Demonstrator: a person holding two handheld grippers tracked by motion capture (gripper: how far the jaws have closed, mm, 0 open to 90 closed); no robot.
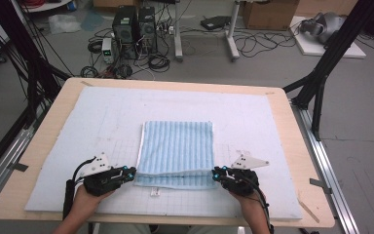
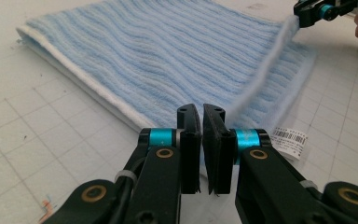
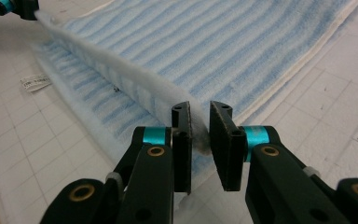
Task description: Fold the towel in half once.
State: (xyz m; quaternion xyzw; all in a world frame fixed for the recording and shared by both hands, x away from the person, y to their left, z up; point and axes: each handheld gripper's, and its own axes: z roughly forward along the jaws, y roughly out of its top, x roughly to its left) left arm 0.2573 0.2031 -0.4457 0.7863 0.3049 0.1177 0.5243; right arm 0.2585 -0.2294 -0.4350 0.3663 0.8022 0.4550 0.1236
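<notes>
On the mat: folded blue-and-white striped terry towel (image 1: 177,148), near edge toward the hands.
Left gripper (image 1: 130,172): clamped on the top layer's near-left corner.
Right gripper (image 1: 217,173): pinching the near-right corner.
Axis: held edge stretched straight between both grippers, crosswise.
Direction: towel body lying straight ahead, equally near each hand.
Beneath: white gridded foam mat (image 1: 102,117).

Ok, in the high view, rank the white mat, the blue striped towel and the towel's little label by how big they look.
Largest to smallest:
1. white mat
2. blue striped towel
3. label, tiny, at the towel's near edge
</notes>
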